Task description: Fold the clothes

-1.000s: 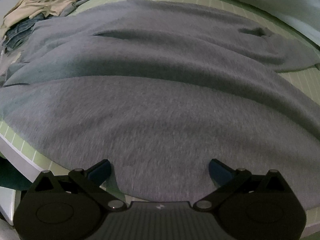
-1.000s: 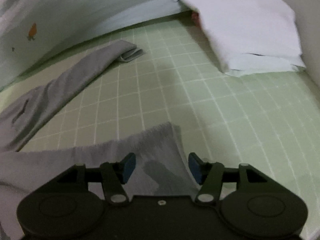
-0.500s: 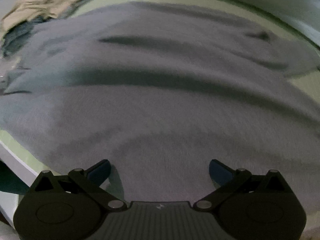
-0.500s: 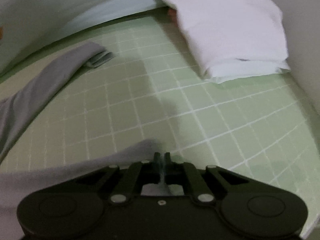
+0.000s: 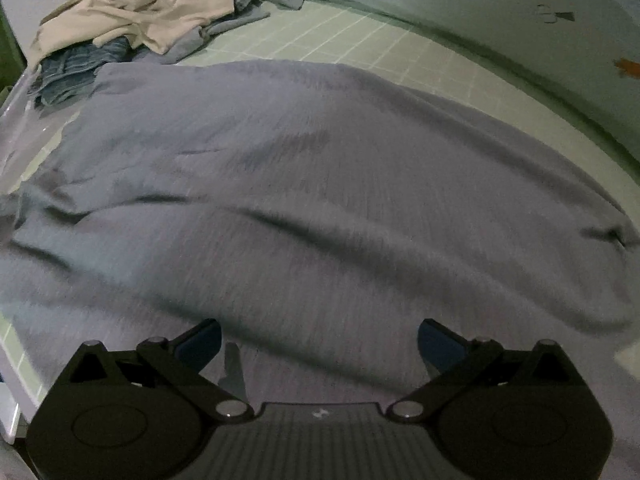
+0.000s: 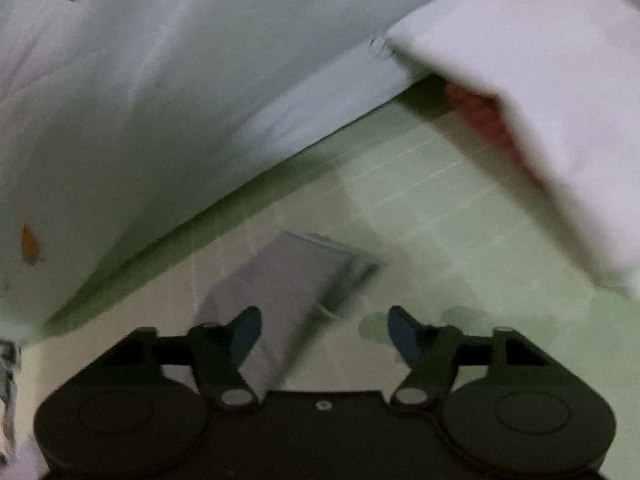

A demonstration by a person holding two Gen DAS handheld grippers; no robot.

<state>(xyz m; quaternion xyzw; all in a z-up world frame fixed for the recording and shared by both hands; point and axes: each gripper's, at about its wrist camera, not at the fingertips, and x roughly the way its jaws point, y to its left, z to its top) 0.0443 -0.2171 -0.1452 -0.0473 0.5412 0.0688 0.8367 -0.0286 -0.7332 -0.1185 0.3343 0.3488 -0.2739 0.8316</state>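
Grey sweatshirt (image 5: 320,200) lies spread over the green gridded mat (image 5: 400,48), below the left gripper (image 5: 320,344), whose jaws stand wide apart and empty. The right gripper (image 6: 322,332) is opening over the grey sleeve (image 6: 288,280), its pads clear of the cloth. A heap of clothes (image 5: 136,24) sits beyond.

Grey sweatshirt (image 5: 320,208): soft knit, spread flat with shallow creases across the green gridded mat (image 5: 404,52); one sleeve (image 6: 288,280) extends straight over the mat, cuff toward the white pillow (image 6: 560,128).
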